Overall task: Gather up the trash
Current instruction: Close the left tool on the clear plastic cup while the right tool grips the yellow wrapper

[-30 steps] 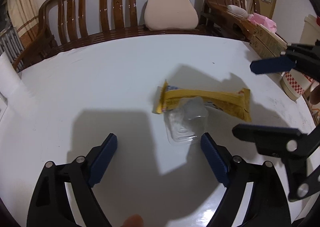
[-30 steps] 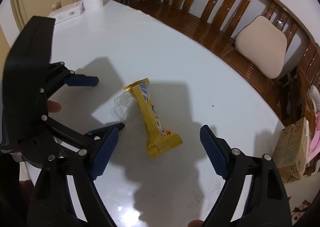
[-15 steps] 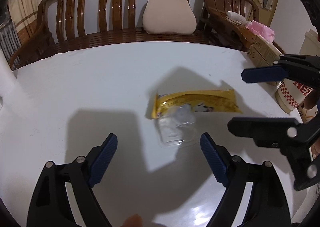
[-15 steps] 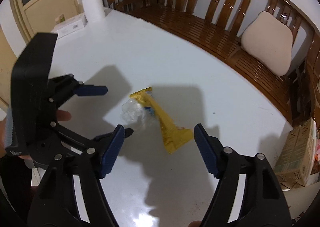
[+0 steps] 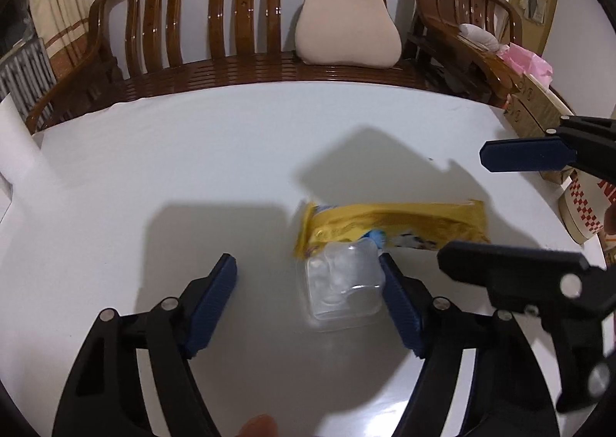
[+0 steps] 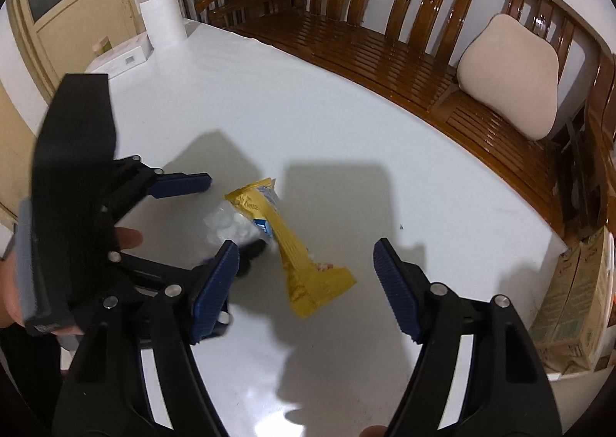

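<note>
Yellow snack wrapper (image 5: 389,227) lies flat mid-desk (image 5: 192,175), with a clear plastic cup (image 5: 340,288) overlapping its near edge. Left tool (image 5: 308,298) is spread wide around the cup — its right finger just beside it, gripping nothing. Right tool (image 6: 306,279) is also released, hovering over the wrapper's end. Off to the side: paper roll (image 6: 161,19), cartons (image 6: 577,306), wooden bench (image 5: 250,67) behind.

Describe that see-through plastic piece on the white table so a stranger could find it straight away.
On the white round table in front of the brown slatted wooden bench, find the long yellow snack wrapper. The crumpled clear plastic packet lies against its blue-printed end, by the left gripper. Unlike the wrapper, it is colourless and see-through.
</note>
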Tool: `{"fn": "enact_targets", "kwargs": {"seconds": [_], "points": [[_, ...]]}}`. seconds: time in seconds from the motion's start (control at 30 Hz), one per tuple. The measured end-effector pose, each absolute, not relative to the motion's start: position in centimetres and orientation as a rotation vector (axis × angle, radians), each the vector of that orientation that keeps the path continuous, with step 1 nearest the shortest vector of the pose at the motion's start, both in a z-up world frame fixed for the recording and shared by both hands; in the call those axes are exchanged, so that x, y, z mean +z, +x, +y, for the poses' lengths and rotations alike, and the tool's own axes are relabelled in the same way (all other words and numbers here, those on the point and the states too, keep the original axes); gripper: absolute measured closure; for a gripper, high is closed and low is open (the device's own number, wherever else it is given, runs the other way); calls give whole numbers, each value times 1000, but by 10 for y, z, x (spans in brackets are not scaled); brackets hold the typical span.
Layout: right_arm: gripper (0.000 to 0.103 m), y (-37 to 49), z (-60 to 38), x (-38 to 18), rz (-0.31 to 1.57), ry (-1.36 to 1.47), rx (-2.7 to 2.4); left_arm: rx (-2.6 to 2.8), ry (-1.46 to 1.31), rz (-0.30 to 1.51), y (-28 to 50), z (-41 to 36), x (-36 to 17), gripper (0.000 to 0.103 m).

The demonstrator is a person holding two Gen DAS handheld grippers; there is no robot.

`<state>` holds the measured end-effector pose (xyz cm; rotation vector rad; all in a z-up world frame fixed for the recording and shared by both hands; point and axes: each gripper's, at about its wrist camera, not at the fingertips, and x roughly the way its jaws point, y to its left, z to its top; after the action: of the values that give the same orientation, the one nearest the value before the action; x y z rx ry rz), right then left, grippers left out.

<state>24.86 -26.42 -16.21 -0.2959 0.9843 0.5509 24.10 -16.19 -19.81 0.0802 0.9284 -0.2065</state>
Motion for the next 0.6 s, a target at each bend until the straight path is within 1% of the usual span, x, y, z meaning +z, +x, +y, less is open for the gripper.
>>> {"fn": "enact_targets", "kwargs": {"seconds": [0.17, 0.23, 0.3, 0.4, 0.53, 0.6], "points": [[32, 257, -254, -170, 994, -303, 556, -198, 79, 931, 247, -144, -198, 34], [32, 258, -249, -173, 996, -306, 556, -194, 79, 929, 247, -139, -198, 36], [32, 259, -246, -177, 999, -311, 556, -191, 80, 923, 246, -134, -197, 41], [32, 260, -242, -183, 1013, -305, 553, -189, 80, 923, 246, -128, -198, 41], [38, 260, -235, -189, 1025, -326, 552, -186, 79, 922, 246, -123, -198, 43], [39, 257, -232, -192, 1034, -342, 550, -181, 75, 925, 246, -121, -198, 47]]}}
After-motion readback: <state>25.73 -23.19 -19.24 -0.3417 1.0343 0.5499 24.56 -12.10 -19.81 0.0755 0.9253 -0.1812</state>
